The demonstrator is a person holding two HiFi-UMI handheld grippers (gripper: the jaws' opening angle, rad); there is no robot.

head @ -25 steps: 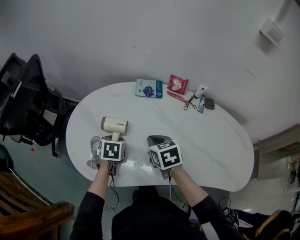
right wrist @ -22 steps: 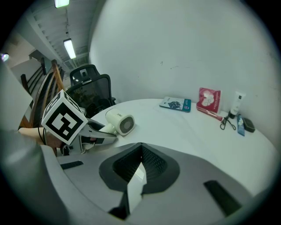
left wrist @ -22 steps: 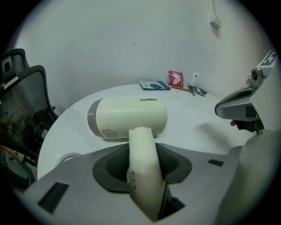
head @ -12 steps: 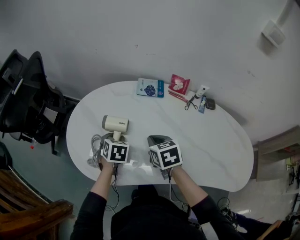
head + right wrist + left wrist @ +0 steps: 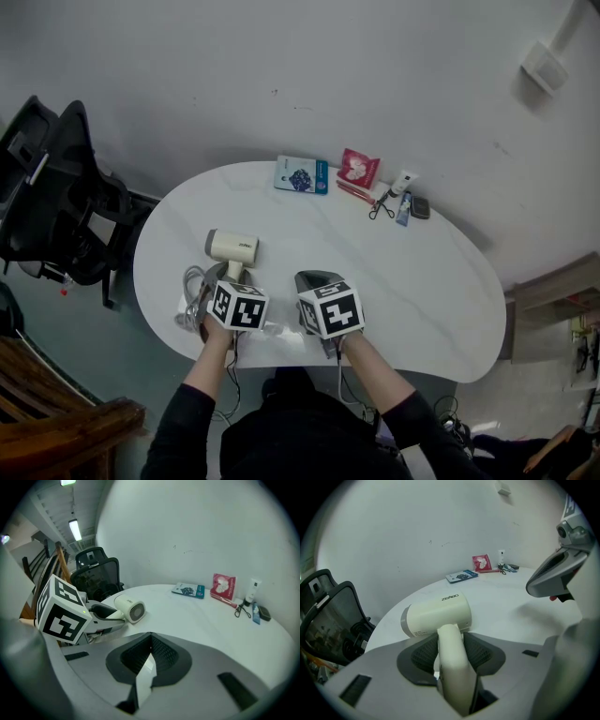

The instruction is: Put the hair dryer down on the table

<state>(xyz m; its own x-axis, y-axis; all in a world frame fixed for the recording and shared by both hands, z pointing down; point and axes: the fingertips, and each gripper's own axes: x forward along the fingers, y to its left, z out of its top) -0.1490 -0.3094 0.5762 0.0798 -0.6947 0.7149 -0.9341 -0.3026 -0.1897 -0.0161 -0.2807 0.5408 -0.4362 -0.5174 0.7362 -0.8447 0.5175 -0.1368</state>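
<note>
The cream hair dryer point(image 5: 232, 248) lies on the white table point(image 5: 422, 281), its handle pointing toward me. Its grey cord point(image 5: 192, 286) is coiled at the table's left edge. My left gripper point(image 5: 225, 275) straddles the handle. In the left gripper view the handle point(image 5: 452, 667) runs between the jaws of the left gripper point(image 5: 452, 644). The jaws are opening, and a dark gap shows beside the handle. My right gripper point(image 5: 314, 281) rests just right of it, jaws closed together, nothing seen in them. The right gripper view shows the dryer's grille end point(image 5: 130, 608).
Along the table's far edge lie a blue booklet point(image 5: 300, 176), a red packet point(image 5: 357, 169), a small tube point(image 5: 401, 183), scissors point(image 5: 380, 210) and a dark case point(image 5: 419, 207). A black office chair point(image 5: 56, 187) stands left of the table, a wooden chair point(image 5: 47, 422) at lower left.
My left gripper's marker cube has shifted a little to the right and turned slightly. The hair dryer stays in the same spot on the table. The right gripper has not moved.
</note>
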